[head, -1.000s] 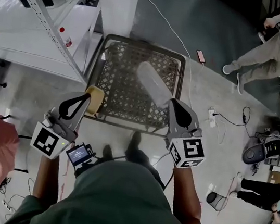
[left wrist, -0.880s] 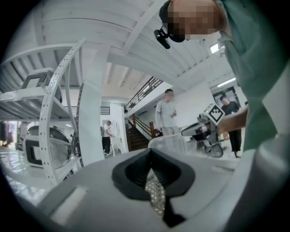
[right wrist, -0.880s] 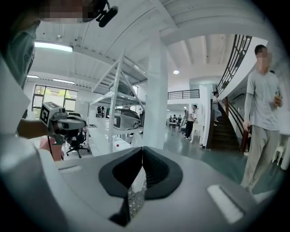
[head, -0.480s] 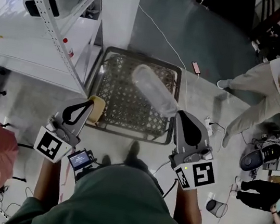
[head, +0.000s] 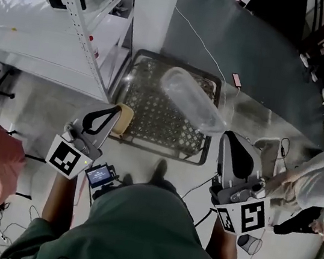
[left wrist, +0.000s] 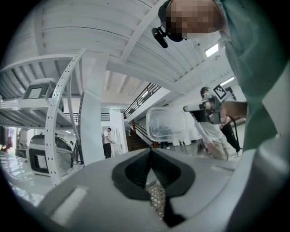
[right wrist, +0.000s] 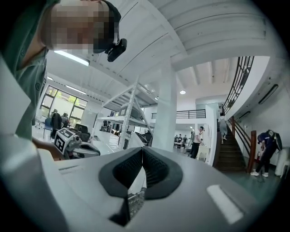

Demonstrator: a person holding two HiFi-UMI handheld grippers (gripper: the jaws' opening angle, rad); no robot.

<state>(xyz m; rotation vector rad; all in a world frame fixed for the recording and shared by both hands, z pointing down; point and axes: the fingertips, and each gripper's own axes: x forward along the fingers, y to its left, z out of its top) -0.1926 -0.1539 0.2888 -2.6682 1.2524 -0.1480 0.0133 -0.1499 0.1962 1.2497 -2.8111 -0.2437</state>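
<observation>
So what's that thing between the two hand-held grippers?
In the head view, a dark lattice basket lies between the left hand-held gripper and the right hand-held gripper, which holds a clear tub.

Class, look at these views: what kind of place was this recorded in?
Probably a big open workshop or lab hall: a perforated metal shelving rack holding equipment, a tall white pillar rising from a bare hard floor, and a staircase up to a railed gallery.
</observation>
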